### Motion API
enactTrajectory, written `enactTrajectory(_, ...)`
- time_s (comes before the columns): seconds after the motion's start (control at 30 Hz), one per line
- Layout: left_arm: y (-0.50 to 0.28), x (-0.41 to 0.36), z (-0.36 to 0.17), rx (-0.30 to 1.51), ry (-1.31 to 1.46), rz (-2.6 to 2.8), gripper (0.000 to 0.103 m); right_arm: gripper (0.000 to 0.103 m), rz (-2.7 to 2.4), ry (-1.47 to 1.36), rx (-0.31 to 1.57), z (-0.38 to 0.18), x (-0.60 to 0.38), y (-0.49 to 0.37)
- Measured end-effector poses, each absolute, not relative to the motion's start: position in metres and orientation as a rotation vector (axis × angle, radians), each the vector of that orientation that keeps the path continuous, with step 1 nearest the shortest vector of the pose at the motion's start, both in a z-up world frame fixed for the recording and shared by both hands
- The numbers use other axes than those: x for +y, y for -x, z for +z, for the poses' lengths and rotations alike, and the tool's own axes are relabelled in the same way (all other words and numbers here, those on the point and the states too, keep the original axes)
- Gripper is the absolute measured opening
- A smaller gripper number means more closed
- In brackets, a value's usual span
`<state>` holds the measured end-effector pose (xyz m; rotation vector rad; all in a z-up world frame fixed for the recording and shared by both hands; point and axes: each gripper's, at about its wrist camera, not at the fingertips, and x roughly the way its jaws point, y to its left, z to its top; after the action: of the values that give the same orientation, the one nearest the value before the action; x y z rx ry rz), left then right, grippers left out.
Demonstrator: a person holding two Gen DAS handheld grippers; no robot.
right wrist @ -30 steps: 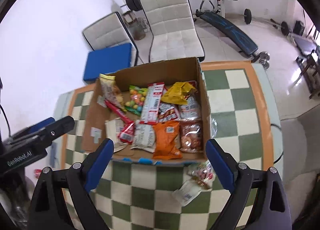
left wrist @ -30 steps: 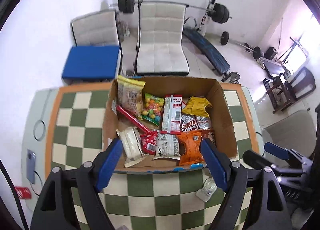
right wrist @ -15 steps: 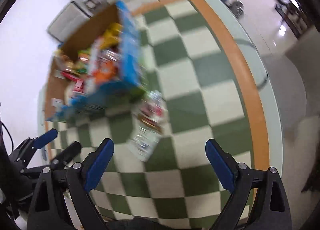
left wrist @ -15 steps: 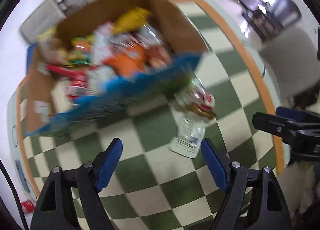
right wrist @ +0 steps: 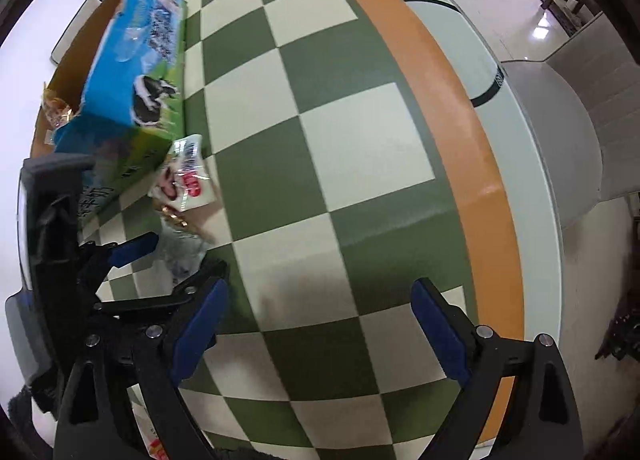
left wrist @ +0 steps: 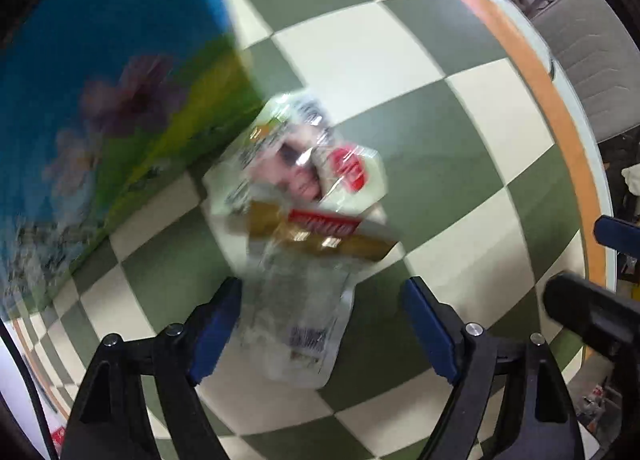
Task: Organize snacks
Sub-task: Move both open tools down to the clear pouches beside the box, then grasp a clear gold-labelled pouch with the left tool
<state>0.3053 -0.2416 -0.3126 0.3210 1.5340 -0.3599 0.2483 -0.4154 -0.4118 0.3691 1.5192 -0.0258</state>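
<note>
the left gripper (left wrist: 322,300) points nearly straight down at the table (left wrist: 400,72), its jaws standing wide apart with blue pads on black, hinged plastic arms; nothing is pressed between them. the lower end of a crinkly, clear plastic snack packet (left wrist: 308,228) lies between the two pads, closer to the left pad, and whether it touches that pad cannot be told through the blur. the packet lies flat on the table, with a red label, a gold band across its middle and a small barcode at the near end. its far end sits just beside the printed wall of a cardboard box (left wrist: 100,100), blue above and green below, with soft purple blotches. the right gripper (right wrist: 320,320) also tilts steeply down, its jaws wide open over bare green and cream squares, holding nothing. from its view the packet lies off to the left, at the corner of the box, with the left gripper over its near end. the table is smooth and glossy, a checkered top ringed by an orange band (right wrist: 472,148) and a pale rim.
</note>
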Motion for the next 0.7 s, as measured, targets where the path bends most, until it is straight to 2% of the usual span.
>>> enactTrajectory(0.17,-0.309,-0.25,-0.311,1.524,-0.299,-0.358,0.081,0.095,-0.026,-0.376,1.523,-0.417,-0.421,-0.251)
enactTrajectory(0.23,-0.307,-0.247,-0.307,1.508,-0.266,-0.352,0.077,0.095,-0.021,-0.378,1.525,-0.417,-0.421,-0.253)
enactTrajectory(0.3,-0.307,-0.241,-0.303,1.494,-0.249,-0.332,0.06,0.095,-0.014,-0.361,1.522,-0.416,-0.42,-0.258)
enactTrajectory(0.33,-0.307,-0.236,-0.302,1.491,-0.239,-0.325,0.058,0.095,-0.011,-0.355,1.524,-0.416,-0.418,-0.26)
enactTrajectory(0.5,-0.303,-0.211,-0.302,1.517,-0.182,-0.265,0.057,0.095,0.027,-0.335,1.523,-0.413,-0.407,-0.271)
enactTrajectory(0.7,-0.285,-0.146,-0.303,1.574,0.0,-0.122,0.056,0.095,0.127,-0.31,1.504,-0.41,-0.378,-0.292)
